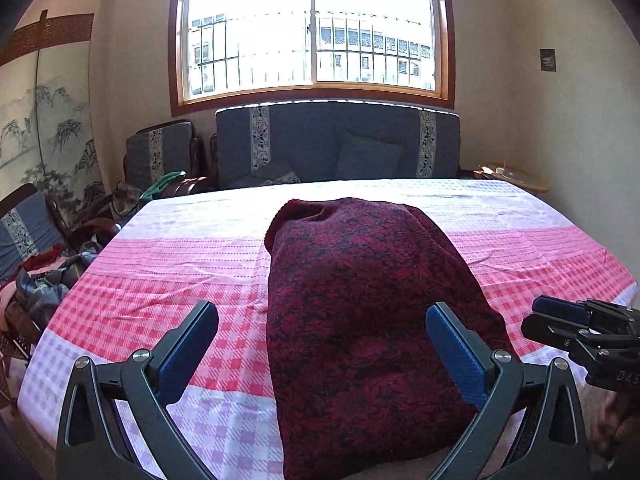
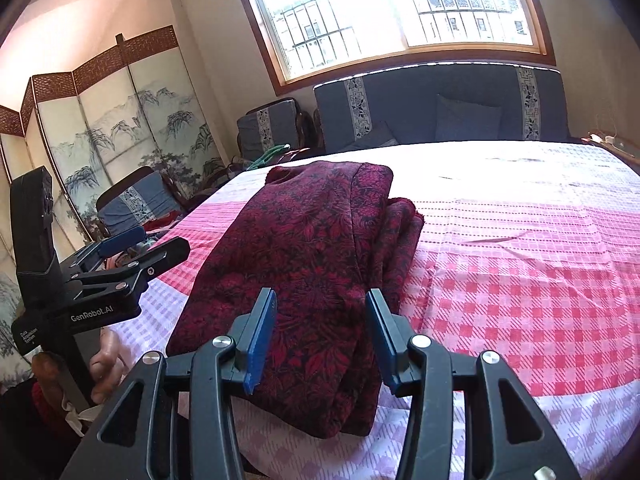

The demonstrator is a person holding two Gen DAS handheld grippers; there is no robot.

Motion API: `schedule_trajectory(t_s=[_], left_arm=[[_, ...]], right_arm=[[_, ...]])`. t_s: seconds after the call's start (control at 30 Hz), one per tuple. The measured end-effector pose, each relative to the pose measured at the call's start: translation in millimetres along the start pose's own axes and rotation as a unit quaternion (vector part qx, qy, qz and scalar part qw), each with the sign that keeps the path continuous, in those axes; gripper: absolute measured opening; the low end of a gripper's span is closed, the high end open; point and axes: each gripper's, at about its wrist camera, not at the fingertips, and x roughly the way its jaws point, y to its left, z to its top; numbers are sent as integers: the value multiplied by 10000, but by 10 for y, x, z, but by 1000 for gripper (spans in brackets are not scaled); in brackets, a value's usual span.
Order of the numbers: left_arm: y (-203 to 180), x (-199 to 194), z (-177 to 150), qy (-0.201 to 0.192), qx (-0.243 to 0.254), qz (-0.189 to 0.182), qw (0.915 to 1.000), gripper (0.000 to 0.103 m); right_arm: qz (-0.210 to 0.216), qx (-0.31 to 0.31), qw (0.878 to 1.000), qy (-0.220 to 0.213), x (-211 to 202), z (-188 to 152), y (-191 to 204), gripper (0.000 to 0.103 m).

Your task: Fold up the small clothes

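The left gripper (image 1: 322, 314) stands spread to its widest above the near end of the folded dark-red sweater (image 1: 360, 300), pads clear of the cloth and holding nothing, angled downward. The right gripper (image 2: 320, 300) is about half open, its jaws empty over the sweater's near right edge, likewise tilted down. The sweater lies lengthwise on the pink checked cloth (image 1: 160, 280), collar toward the blue sofa (image 1: 336, 144).

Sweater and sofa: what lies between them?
Only bare checked cloth shows between the sweater and the sofa; both wrist views show it.
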Motion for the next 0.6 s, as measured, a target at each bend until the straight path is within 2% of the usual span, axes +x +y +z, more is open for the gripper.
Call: schedule_trajectory(t_s=[0.07, 0.13, 0.23, 0.3, 0.5, 0.57, 0.6], left_arm=[[9, -8, -17, 12, -151, -48, 9999, 103], [37, -6, -37, -24, -317, 154, 9994, 103], [63, -3, -27, -11, -409, 85, 9991, 103], [44, -51, -16, -217, -371, 321, 9986, 103], [-7, -55, -7, -223, -224, 492, 9983, 103], [-11, -37, -14, -180, -239, 531, 9981, 103], [-17, -35, -17, -189, -215, 582, 9979, 103]], right_arm=[[14, 13, 10000, 14, -13, -10, 3, 45], [14, 8, 10000, 35, -12, -22, 0, 46], [53, 9, 10000, 76, -2, -38, 4, 46], [56, -3, 9999, 93, -5, -55, 16, 46], [37, 19, 9999, 127, 12, -80, 37, 47], [-28, 9, 10000, 95, 1, -69, 50, 49], [-67, 4, 10000, 67, -8, -63, 57, 54]])
